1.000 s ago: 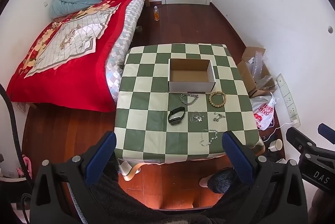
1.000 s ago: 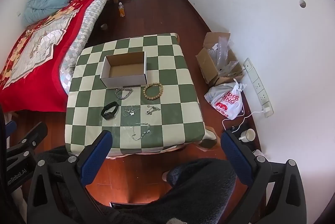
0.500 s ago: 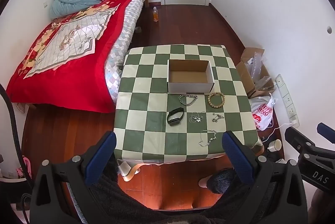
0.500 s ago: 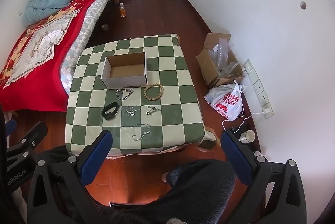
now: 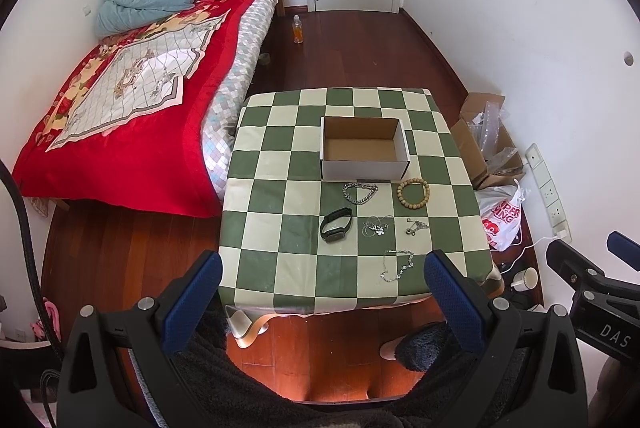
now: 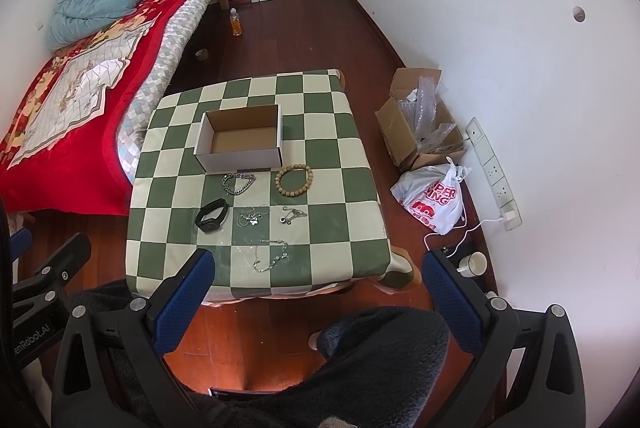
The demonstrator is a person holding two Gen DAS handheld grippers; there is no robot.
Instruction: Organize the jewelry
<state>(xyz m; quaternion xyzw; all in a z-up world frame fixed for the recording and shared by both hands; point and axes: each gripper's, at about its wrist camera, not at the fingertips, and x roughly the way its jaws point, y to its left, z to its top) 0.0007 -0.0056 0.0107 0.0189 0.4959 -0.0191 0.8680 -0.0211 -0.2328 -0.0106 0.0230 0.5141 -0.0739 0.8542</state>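
Note:
An open empty cardboard box (image 5: pixel 363 148) (image 6: pixel 240 142) stands on the green-and-cream checkered table (image 5: pixel 280 260) (image 6: pixel 340 212). In front of it lie a silver chain bracelet (image 5: pixel 359 192) (image 6: pixel 238 182), a wooden bead bracelet (image 5: pixel 413 192) (image 6: pixel 293 180), a black band (image 5: pixel 336 224) (image 6: pixel 212 214), a thin necklace with a charm (image 5: pixel 375 227) (image 6: pixel 252 216), a small silver piece (image 5: pixel 416 226) (image 6: pixel 293 214) and a long silver chain (image 5: pixel 396 265) (image 6: pixel 271 255). My left gripper (image 5: pixel 322 302) and right gripper (image 6: pixel 318 298) are open and empty, held high above the table's near edge.
A bed with a red cover (image 5: pixel 132 108) stands left of the table. An open carton (image 6: pixel 420 124), a plastic bag (image 6: pixel 434 200), a power strip (image 6: pixel 494 172) and a mug (image 6: pixel 472 263) lie on the floor to the right. A bottle (image 5: pixel 297 29) stands near the door.
Both views have drifted slightly, the table sitting a little lower and closer to the fingers. Nothing on the table has moved.

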